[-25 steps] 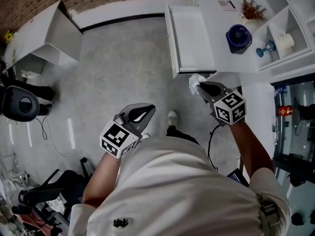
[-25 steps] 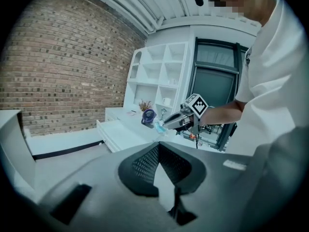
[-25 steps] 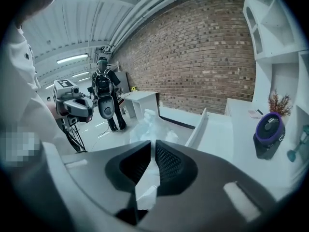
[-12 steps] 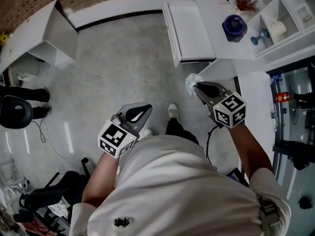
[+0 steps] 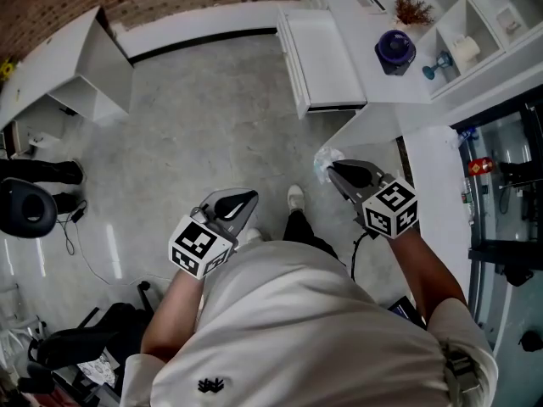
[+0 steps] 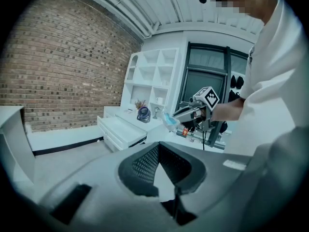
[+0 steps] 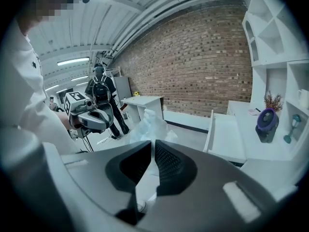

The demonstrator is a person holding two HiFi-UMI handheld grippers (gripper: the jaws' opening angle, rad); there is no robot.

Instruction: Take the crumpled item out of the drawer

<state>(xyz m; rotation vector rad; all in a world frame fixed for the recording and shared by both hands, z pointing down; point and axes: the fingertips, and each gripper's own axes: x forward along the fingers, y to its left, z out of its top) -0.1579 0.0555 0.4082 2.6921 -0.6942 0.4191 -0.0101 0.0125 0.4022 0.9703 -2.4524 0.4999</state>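
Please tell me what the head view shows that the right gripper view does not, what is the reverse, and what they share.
Only the head view: the marker cube on the right gripper. Only the right gripper view: the ceiling lights, and the jaws' inner faces pressed on the crumpled item. Both: that item, the open drawer, the purple fan and the left gripper.

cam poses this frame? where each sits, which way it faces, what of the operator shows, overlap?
Head view: on head, facing steeply down at floor; torso, arms, left gripper, right gripper show.
Left gripper view: on it, along its shut jaws toward open drawer; torso, right arm show.
Right gripper view: on it, along jaws pinching crumpled item, toward brick wall; torso shows.
Shared: both gripper views see the drawer and the other gripper.
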